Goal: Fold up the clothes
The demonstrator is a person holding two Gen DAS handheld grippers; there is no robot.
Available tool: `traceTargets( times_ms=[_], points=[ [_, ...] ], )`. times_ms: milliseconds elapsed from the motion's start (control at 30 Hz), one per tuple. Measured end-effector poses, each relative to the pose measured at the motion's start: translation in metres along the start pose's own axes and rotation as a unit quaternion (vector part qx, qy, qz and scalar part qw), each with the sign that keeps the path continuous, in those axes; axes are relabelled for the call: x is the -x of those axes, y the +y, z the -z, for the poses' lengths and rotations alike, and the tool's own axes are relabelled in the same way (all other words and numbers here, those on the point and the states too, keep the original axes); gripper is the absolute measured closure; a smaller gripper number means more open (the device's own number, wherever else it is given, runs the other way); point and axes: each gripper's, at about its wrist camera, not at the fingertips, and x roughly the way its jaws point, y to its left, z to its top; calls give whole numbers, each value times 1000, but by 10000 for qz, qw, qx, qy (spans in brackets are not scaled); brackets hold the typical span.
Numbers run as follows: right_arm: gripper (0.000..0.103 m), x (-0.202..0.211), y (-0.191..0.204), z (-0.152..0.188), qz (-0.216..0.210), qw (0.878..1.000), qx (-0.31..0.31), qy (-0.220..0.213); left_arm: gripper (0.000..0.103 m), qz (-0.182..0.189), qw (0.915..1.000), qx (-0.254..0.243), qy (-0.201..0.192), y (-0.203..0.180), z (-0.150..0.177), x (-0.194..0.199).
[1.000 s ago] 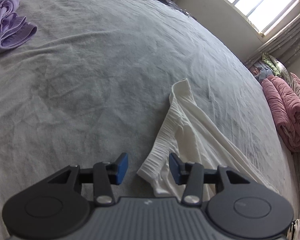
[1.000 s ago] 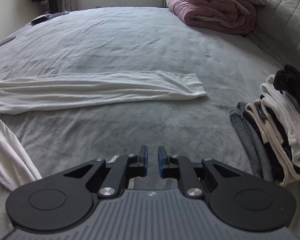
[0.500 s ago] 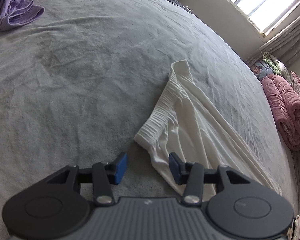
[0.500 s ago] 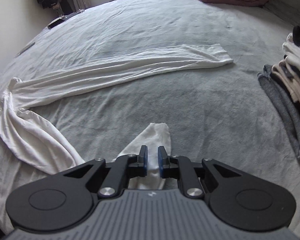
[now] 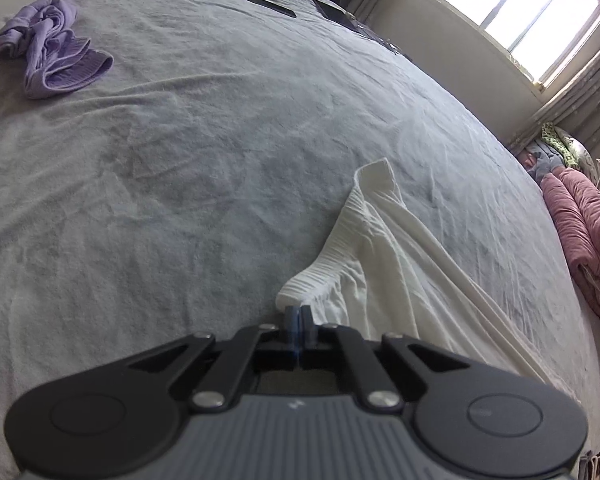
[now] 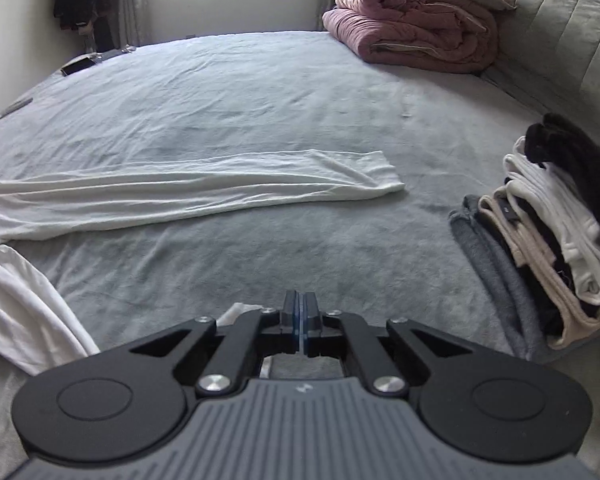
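White trousers (image 5: 380, 248) lie spread on the grey bed (image 5: 180, 200). In the left wrist view their ribbed waistband runs toward me, and my left gripper (image 5: 298, 312) is shut on its near corner. In the right wrist view one long leg (image 6: 180, 196) stretches flat across the bed, while the other leg (image 6: 16, 304) comes down the left side toward me. My right gripper (image 6: 300, 300) is shut low over the bed. A strip of white cloth (image 6: 236, 314) shows just beside its left finger; the pinch itself is hidden under the jaws.
A crumpled purple garment (image 5: 52, 52) lies at the far left of the bed. A stack of folded clothes (image 6: 548, 232) sits at the right, and a rolled pink duvet (image 6: 412, 28) by the padded headboard (image 6: 560, 20). A dark phone (image 6: 78, 66) rests near the far edge.
My left jaws, open around the waistband corner before, have closed onto it. The right gripper stays shut; the leg end seen ahead of its jaws half a second ago is now tucked beneath them.
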Motion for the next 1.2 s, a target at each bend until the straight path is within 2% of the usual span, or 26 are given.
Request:
traceTargets(
  times_ms=[100, 200, 300, 367, 400, 433, 467, 500, 567, 600, 767, 900, 1067, 1200],
  points=[
    [86, -2, -5, 5, -246, 9992, 18, 322, 103, -181, 9997, 127, -39, 10, -4, 5],
    [86, -3, -7, 6, -425, 9982, -103, 418, 103, -43, 9999, 145, -70, 16, -7, 11],
    [85, -7, -6, 7, -816, 9937, -394, 664, 103, 244, 9983, 376, 372, 18, -2, 0],
    [71, -9, -3, 10, -971, 9909, -490, 799, 103, 327, 9966, 468, 601, 15, 2, -7],
    [56, -10, -2, 10, -956, 9905, -519, 836, 102, 359, 9956, 507, 707, 13, 5, -11],
    [52, -11, -1, 11, -937, 9903, -550, 868, 102, 366, 9953, 494, 748, 11, 7, -13],
    [52, -13, 0, 11, -911, 9904, -566, 875, 96, 362, 9954, 458, 762, 8, 8, -14],
    [53, -14, 1, 12, -884, 9907, -566, 864, 92, 357, 9954, 423, 776, 6, 9, -15],
    [86, -17, 3, 13, -811, 9917, -534, 843, 92, 301, 9959, 369, 774, 2, 12, -18],
    [100, -18, 4, 13, -751, 9925, -472, 838, 92, 271, 9961, 342, 771, 1, 13, -19],
    [101, -5, 3, 10, -588, 9968, -210, 505, 92, 200, 9968, 307, 709, 4, 14, -17],
    [101, 5, -11, 4, -262, 9981, -525, 185, 93, 158, 9971, 313, 672, 8, 15, -15],
    [101, 20, -41, 6, 553, 9889, -1371, -120, 93, 48, 9977, 211, 635, 3, 16, -18],
    [103, 32, -54, 11, 1377, 9786, -1492, -332, 93, -36, 9981, 120, 611, -4, 17, -20]
  ],
)
